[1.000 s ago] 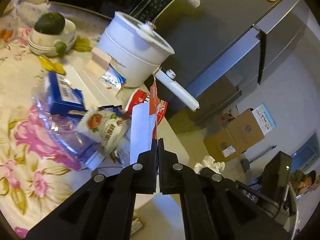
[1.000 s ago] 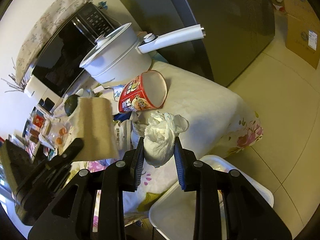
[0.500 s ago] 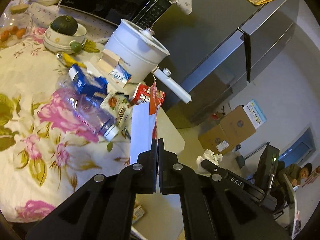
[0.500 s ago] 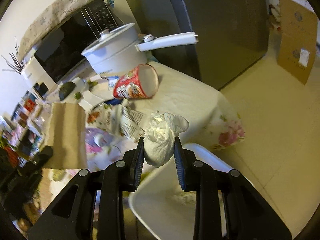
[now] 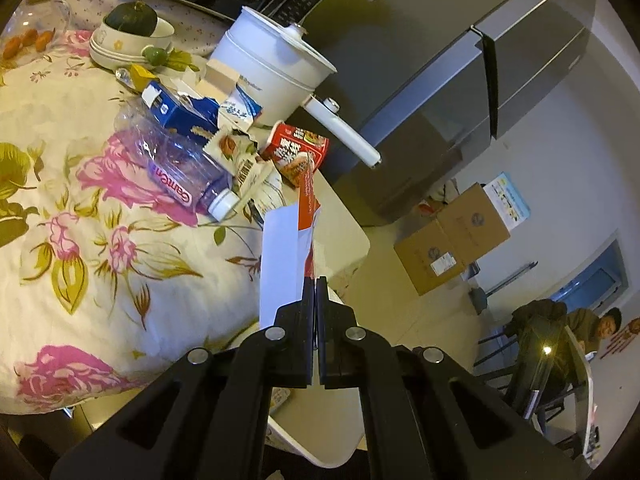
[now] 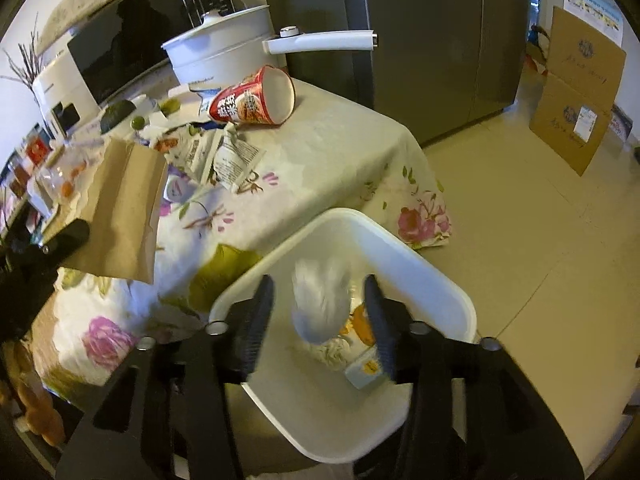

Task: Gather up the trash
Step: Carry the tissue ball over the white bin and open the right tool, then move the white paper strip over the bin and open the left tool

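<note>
Over the white bin [image 6: 420, 268], which sits on the floor just beside the table's corner: right gripper [image 6: 320, 316] pointing steeply down, jaws opening, pads clear of the tissue wad [image 6: 320, 300]. Wad is blurred between the spread jaws and looks to be dropping into the bin; no contact visible on either side. Other scraps already lie on the bin floor beneath it.

Left gripper [image 5: 315, 304]: jaws together, clamped on a flat folded carton piece [image 5: 280, 260], white face with a red printed edge. Piece is held above the table edge, near the bin but not yet over it. Its long axis runs along the gripper's pointing line, free end away from the jaws toward the red noodle cup [image 5: 296, 152]; pinched at its near end, edge-on.

Step in hand, as judged: release of the tissue. Next move calls for carrying the carton piece over the bin opening and parting the left jaws, tipped down so the flat piece slides in lengthwise.

Remaining beyond the bin on the floral tablecloth [image 5: 80, 240]: noodle cup on its side, clear plastic bottle [image 5: 176, 168], torn wrappers [image 6: 228, 156].
</note>
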Motion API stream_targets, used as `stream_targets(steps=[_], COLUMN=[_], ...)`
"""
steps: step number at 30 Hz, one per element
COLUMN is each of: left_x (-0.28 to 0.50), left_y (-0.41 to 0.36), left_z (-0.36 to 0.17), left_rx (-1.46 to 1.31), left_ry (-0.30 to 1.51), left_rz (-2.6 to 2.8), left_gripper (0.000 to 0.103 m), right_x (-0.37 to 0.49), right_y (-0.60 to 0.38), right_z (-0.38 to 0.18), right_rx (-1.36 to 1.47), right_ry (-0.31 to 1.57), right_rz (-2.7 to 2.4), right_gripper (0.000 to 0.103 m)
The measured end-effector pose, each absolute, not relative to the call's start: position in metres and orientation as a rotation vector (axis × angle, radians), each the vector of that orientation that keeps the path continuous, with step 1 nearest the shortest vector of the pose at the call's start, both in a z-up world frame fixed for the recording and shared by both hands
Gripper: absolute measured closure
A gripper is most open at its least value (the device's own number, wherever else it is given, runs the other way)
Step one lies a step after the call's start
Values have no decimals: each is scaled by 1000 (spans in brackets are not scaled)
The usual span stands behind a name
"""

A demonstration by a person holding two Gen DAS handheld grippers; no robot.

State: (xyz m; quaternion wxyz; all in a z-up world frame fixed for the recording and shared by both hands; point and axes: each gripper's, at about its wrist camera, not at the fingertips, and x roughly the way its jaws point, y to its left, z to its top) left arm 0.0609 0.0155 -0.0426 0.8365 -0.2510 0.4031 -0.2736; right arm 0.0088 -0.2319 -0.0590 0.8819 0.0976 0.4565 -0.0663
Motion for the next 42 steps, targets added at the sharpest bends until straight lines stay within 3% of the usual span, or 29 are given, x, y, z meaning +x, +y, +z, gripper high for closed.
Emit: stream_targets(steps=[6, 10, 34, 36, 38, 42], left_x=[57, 54, 41, 43, 42, 45], left_y=[4, -9, -78, -79, -78, -73], left_z=[-44, -46, -81, -86, -88, -87], left_rx=[-496, -463, -324, -328, -331, -329], left_ry=[868, 881, 1087, 1109, 1115, 1107], left_rz=[-592, -615, -742, -742, -732, -708], left_gripper=[102, 102, 100, 96, 86, 79], right_x=[0, -6, -12, -12, -11, -9], right_y=[-241, -250, -279, -280, -279, -274], right_z=[-49, -39, -37, -37, -38, -38], right_rx=[167, 110, 175, 178, 179, 174], right_ry=[873, 796, 763, 766, 770, 774], right_rz=[-272, -396, -525, -521, -513, -496], right_gripper=[15, 9, 7, 7, 7, 7])
